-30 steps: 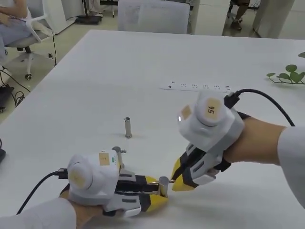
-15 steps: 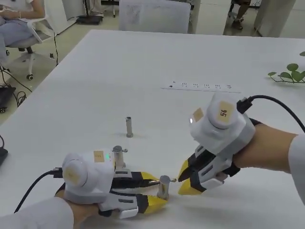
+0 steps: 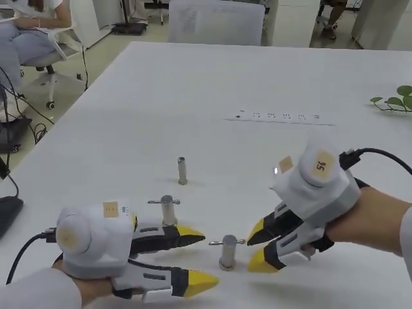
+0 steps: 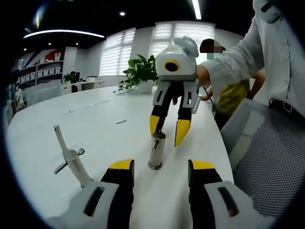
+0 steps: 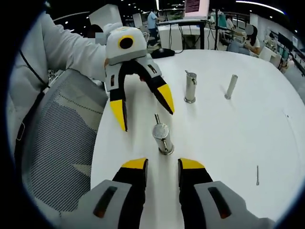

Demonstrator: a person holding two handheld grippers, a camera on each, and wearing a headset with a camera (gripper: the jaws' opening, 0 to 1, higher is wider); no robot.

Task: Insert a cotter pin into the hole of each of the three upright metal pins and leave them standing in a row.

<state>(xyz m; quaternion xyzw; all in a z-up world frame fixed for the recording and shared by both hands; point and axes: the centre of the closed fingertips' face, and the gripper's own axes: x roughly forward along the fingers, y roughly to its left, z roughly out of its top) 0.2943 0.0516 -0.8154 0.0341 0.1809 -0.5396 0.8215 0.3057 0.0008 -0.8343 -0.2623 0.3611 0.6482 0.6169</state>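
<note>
Three metal pins stand upright on the white table [image 3: 212, 77]. The nearest pin [image 3: 228, 252] [image 4: 156, 150] [image 5: 162, 136] has a cotter pin [image 3: 226, 242] [image 5: 156, 118] through its top. The middle pin [image 3: 168, 210] [image 4: 72, 161] [image 5: 190, 86] also carries a cotter pin. The far pin [image 3: 183, 170] [image 5: 231, 86] is bare. My left gripper [image 3: 196, 257] [image 4: 162, 164] is open just left of the nearest pin, not touching it. My right gripper [image 3: 259, 245] [image 5: 163, 163] is open to the pin's right, holding nothing.
A loose cotter pin [image 5: 257, 175] [image 4: 120, 122] lies on the table beyond the pins. A white power strip [image 3: 280, 117] lies farther back, a small plant [image 3: 394, 102] at the right edge. A person [image 3: 32, 26] sits at the far left beside an office chair.
The left gripper has opened and let go of the nearest pin, drawing back left. The right gripper has released the cotter pin in the hole and backed off to the right.
</note>
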